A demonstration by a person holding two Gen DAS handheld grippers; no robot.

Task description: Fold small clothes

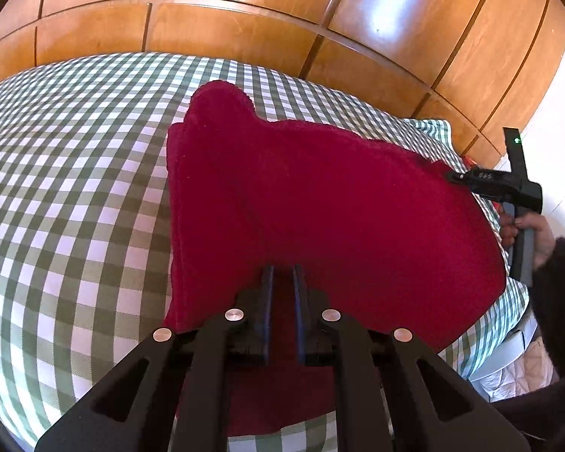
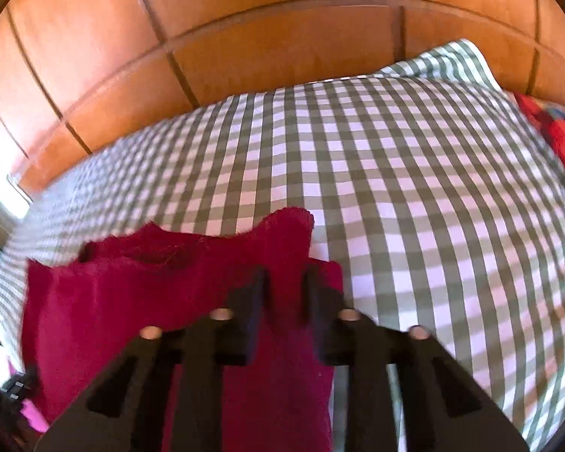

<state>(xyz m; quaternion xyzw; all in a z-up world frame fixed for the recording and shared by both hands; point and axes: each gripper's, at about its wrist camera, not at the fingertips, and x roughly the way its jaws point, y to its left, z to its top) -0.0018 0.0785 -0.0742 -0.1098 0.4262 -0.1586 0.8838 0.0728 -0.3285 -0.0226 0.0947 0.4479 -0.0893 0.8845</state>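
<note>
A dark red knitted garment [image 1: 301, 196] lies partly lifted over the green-and-white checked bed cover [image 1: 75, 188]. My left gripper [image 1: 282, 275] is shut on the garment's near edge, the cloth pinched between its blue-padded fingers. In the left wrist view my right gripper [image 1: 457, 177] pinches the garment's far right corner, held by a hand. In the right wrist view the right gripper [image 2: 284, 282] has red cloth [image 2: 169, 293] between its narrowly parted fingers, and the garment spreads to the left over the checked cover [image 2: 414, 188].
Glossy wooden wardrobe panels [image 1: 245, 11] stand behind the bed. A red patterned cloth [image 2: 553, 132] lies at the bed's right edge. White quilted bedding [image 1: 508, 369] shows past the bed's near right corner. A pink object [image 2: 32, 414] sits at the lower left.
</note>
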